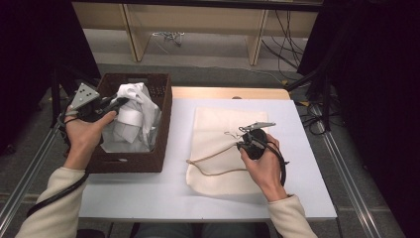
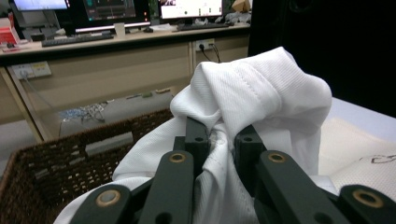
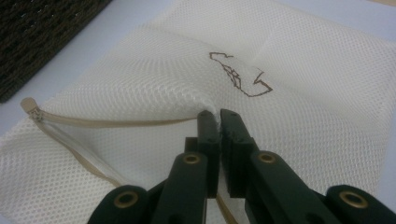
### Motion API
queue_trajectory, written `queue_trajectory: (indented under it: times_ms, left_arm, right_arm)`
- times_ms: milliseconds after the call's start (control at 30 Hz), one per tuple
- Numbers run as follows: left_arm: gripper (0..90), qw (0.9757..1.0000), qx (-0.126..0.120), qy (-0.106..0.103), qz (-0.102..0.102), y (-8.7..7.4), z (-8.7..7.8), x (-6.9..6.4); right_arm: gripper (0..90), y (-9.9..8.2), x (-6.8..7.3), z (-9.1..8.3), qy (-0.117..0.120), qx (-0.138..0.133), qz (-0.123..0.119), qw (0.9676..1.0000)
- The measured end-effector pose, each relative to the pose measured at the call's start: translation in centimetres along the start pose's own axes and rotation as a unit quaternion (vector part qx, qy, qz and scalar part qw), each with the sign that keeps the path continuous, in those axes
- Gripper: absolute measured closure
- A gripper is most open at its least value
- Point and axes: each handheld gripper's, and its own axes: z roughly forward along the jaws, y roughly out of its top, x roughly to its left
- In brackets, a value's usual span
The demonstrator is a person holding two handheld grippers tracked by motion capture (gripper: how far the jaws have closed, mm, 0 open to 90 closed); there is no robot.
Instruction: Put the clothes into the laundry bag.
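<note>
Left tool [image 1: 120, 102]: jaws nearly closed, pinching a fold of the white shirt [image 1: 132, 116]; the cloth is bunched between the pads and held up above the basket [image 1: 163, 130]. In the left gripper view the tool [image 2: 219, 140] shows the fabric gathered between its tips, the shirt [image 2: 261, 93] rising over them.

Right tool [image 1: 241, 143]: jaws pressed together on the edge of the mesh bag [image 1: 213, 124] at its zipper opening — the pinched layer is raised off the table. The right gripper view shows the tool [image 3: 215, 119] clamped on the mesh bag [image 3: 299, 93] beside the tan zipper [image 3: 112, 122].

The table [image 1: 307, 148] is white and flat; the bag lies at its centre, right of the basket. Beyond it stand wooden shelf legs and loose cables on a grey floor.

The basket — dark, woven, at the left — contains the rest of the shirt.
</note>
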Motion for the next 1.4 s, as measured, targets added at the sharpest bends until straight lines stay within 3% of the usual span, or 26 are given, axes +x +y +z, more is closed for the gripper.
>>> queue_trajectory:
  times_ms: [500,600,800,1033,1167,1400]
  left_arm:
    - [79.8,0.9985,-0.053,-0.009,0.010,2.5,-2.0,-1.2]
    - [79.8,0.9981,-0.058,-0.011,0.020,2.9,-2.4,-1.4]
    - [79.9,0.9973,-0.070,-0.020,0.010,3.7,-3.1,-2.1]
    - [79.9,0.9960,-0.083,-0.030,0.015,4.6,-3.9,-2.9]
    - [79.9,0.9948,-0.090,-0.038,0.030,5.2,-4.5,-3.3]
    - [80.0,0.9927,-0.103,-0.052,0.036,6.1,-5.5,-4.5]
  right_arm:
    - [88.4,0.0,0.0,0.0,0.000,0.001,0.000,1.0000]
    - [88.4,0.0,0.0,0.1,0.000,0.000,0.000,1.0000]
    - [88.4,0.0,-0.1,0.1,0.000,-0.001,-0.007,1.0000]
    - [88.4,0.0,-0.1,0.1,0.000,0.000,-0.008,1.0000]
    - [88.4,0.0,-0.1,0.1,0.000,0.001,-0.005,1.0000]
    - [88.4,-0.1,-0.1,0.1,0.000,0.002,-0.001,1.0000]
